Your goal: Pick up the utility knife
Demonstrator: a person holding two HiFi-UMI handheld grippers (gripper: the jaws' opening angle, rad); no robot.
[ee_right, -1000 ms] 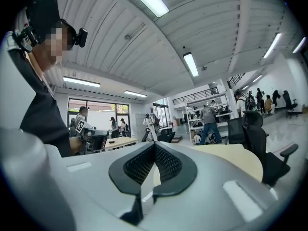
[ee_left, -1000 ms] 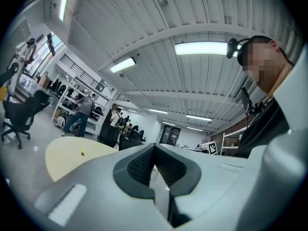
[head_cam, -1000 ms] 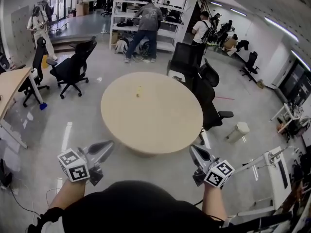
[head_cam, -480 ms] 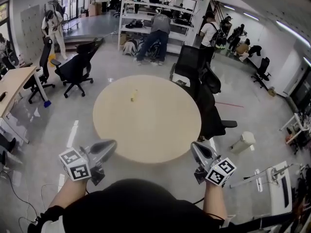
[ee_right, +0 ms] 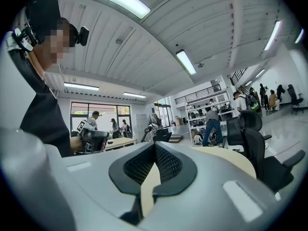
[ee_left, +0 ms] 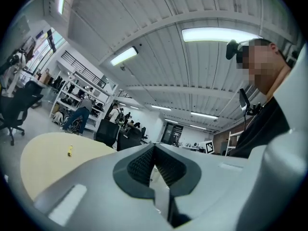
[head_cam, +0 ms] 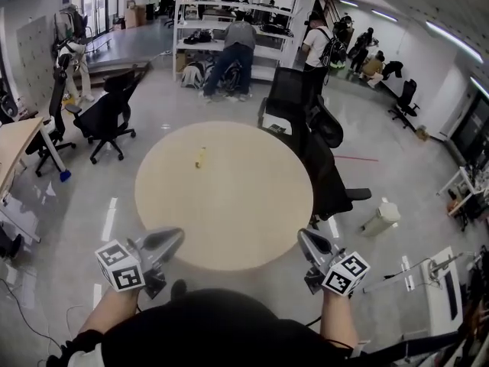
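On the far left of the tabletop (head_cam: pixel 229 220), well apart from either gripper: the knife (head_cam: pixel 200 157), small, yellow, lying flat and alone. Not picked up yet, not touched, and by the look of it not even within reach. Left gripper (head_cam: pixel 174 240) just short of the tabletop's near edge, toward its left, fingers (ee_left: pixel 140 163) pressed together on nothing. Right gripper (head_cam: pixel 307 241) at the same near edge, toward its right, fingers (ee_right: pixel 168 163) likewise pressed together and empty. Done so far, judging from that: at most an approach to the tabletop. Left to do: closing in across the tabletop or round its left side, spreading one pair of fingers, pinching the knife, lifting it clear. Probably a job for the left gripper, being on the knife's side. Around the tabletop: black chairs (head_cam: pixel 317 147) crowded against its far right edge, another chair (head_cam: pixel 107 117) out on the floor (head_cam: pixel 92 205) well to its left, a white bin (head_cam: pixel 380 212) to its right, a shelf (head_cam: pixel 229 21) well beyond its far side with people (head_cam: pixel 233 48) standing at it. Between grippers and knife, only bare tabletop. The one likely hindrance is the width of the tabletop itself, calling for a long lean or a walk round its left side, free of chairs there.
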